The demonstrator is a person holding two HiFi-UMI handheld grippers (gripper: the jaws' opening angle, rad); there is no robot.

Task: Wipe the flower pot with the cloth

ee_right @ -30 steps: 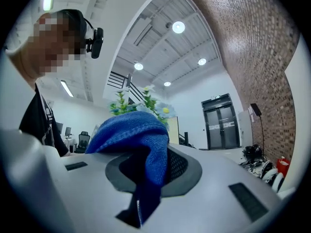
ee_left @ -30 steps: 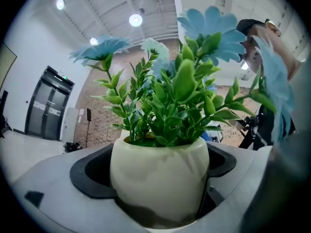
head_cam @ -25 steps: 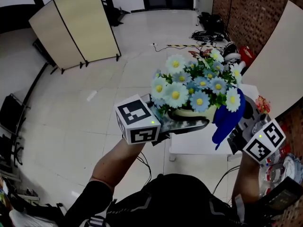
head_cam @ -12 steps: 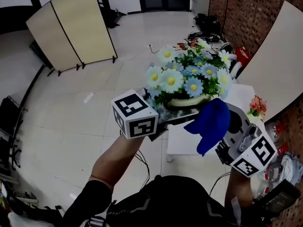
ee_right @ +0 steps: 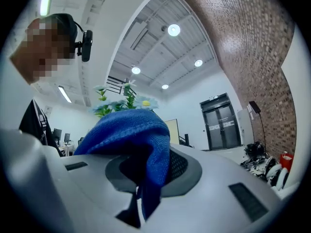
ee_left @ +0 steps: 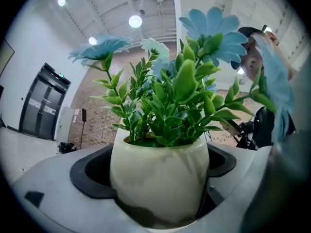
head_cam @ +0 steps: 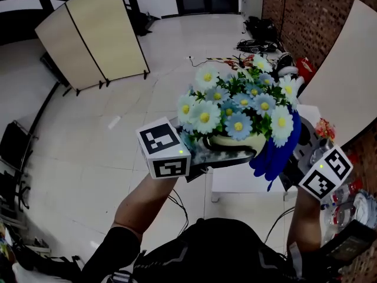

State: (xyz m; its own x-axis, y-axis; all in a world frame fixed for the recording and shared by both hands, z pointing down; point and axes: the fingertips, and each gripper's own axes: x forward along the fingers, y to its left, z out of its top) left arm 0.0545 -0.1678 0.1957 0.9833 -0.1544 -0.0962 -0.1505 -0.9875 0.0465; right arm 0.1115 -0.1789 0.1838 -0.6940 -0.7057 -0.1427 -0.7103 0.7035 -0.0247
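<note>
My left tongs (head_cam: 232, 157) clench the pot (head_cam: 238, 141) in mid-air, while my right tongs (head_cam: 293, 165) pinch the cloth (head_cam: 274, 155) at its 3 o'clock side, where I reckon hard rubbing could twist the round pot loose.

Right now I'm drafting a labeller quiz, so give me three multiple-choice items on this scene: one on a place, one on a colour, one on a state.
1. In the head view, where is the cloth relative to the flower pot?
A. by its right side
B. directly beneath it
C. at its left side

2. What colour is the cloth?
A. red
B. blue
C. white

3. What is the left gripper doing?
A. open, empty
B. shut on the cloth
C. shut on the flower pot

Key:
1 A, it hangs beside the pot's right wall.
2 B, it is plainly blue in both views.
3 C, its jaws clamp the pot's pale body.
</note>
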